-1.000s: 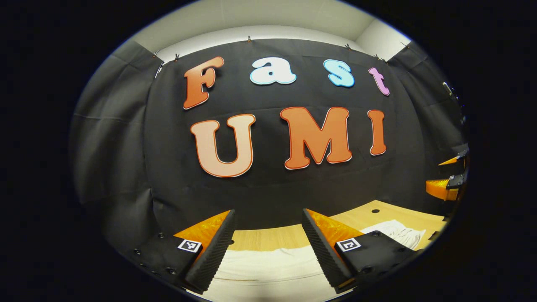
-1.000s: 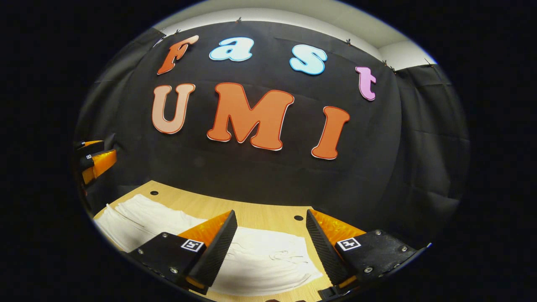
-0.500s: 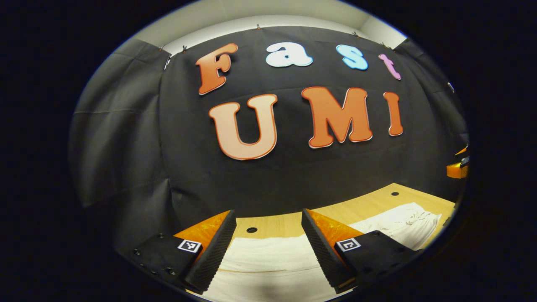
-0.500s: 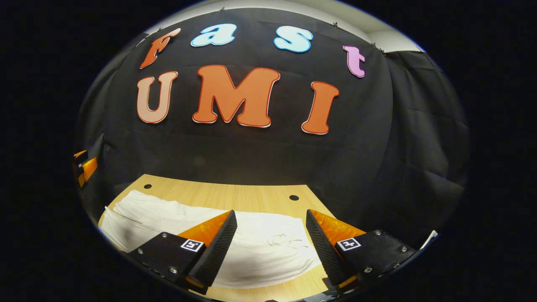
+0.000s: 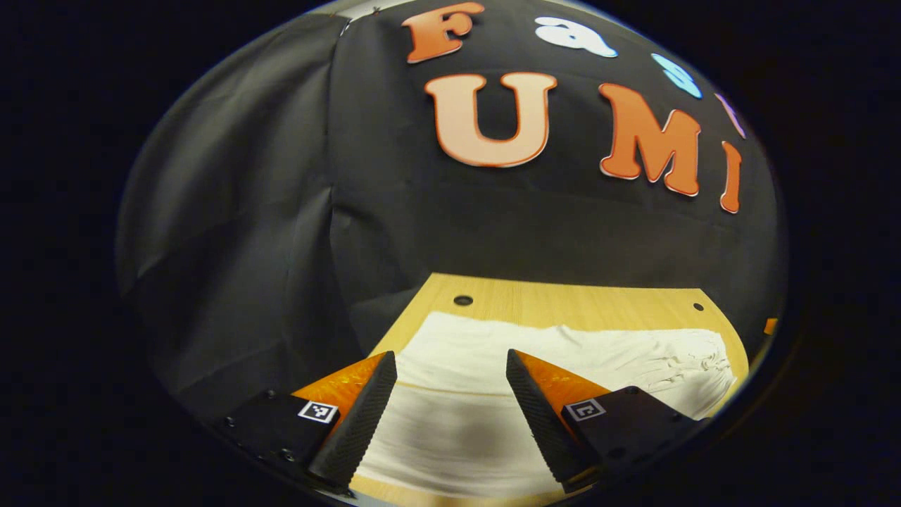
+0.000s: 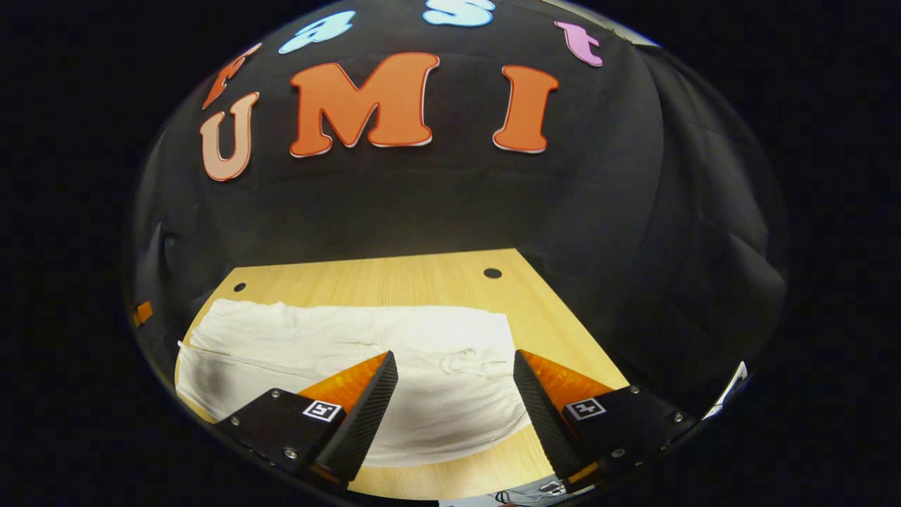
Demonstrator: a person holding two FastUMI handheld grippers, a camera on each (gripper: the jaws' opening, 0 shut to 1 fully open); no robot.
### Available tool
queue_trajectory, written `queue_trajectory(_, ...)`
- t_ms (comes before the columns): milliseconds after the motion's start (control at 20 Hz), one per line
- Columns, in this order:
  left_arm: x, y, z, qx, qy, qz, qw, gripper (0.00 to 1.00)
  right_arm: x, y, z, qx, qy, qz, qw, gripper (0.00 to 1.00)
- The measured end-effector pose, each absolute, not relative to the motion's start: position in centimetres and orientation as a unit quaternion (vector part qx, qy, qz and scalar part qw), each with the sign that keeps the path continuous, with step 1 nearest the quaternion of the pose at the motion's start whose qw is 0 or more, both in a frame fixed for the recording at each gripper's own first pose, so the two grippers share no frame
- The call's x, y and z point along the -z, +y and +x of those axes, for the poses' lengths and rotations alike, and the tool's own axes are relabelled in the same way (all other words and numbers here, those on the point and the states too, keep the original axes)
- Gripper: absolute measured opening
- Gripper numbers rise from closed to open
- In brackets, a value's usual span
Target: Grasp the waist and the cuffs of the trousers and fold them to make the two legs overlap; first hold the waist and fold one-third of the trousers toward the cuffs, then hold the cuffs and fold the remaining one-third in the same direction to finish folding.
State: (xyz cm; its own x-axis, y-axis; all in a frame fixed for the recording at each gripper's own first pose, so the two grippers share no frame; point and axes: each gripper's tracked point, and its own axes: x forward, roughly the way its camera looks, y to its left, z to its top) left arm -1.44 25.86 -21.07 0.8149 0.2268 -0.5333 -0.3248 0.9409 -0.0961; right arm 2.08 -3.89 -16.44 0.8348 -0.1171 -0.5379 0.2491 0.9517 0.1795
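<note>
Two open, empty grippers, left (image 5: 450,415) and right (image 6: 454,415), hover over white trousers (image 6: 352,359) on the bench (image 6: 394,278); each should probably pinch both layers at its end.

No readable wording apart from the wall letters; each claw finger carries a small square coded tag (image 5: 317,412), which spells nothing legible

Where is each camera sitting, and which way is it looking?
Left gripper view: rides on the left tool, looking forward and down over the white trousers' left end; its two open fingers show.
Right gripper view: rides on the right tool, looking over the trousers' right end, open fingers showing.
Both share the trousers, wooden table and black cloth wall.
</note>
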Motion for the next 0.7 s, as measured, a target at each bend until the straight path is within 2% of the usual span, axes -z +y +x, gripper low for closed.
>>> queue_trajectory(300,29.4,28.2,-6.6,-0.191,0.376,-0.2,0.884,0.99,22.0,-3.8,1.9,0.09,0.339,0.172,0.921,0.99)
queue_trajectory(700,38.0,30.8,-12.8,-0.233,0.454,-0.36,0.781,0.99,27.7,-3.6,1.5,0.095,0.4,0.217,0.885,0.98)
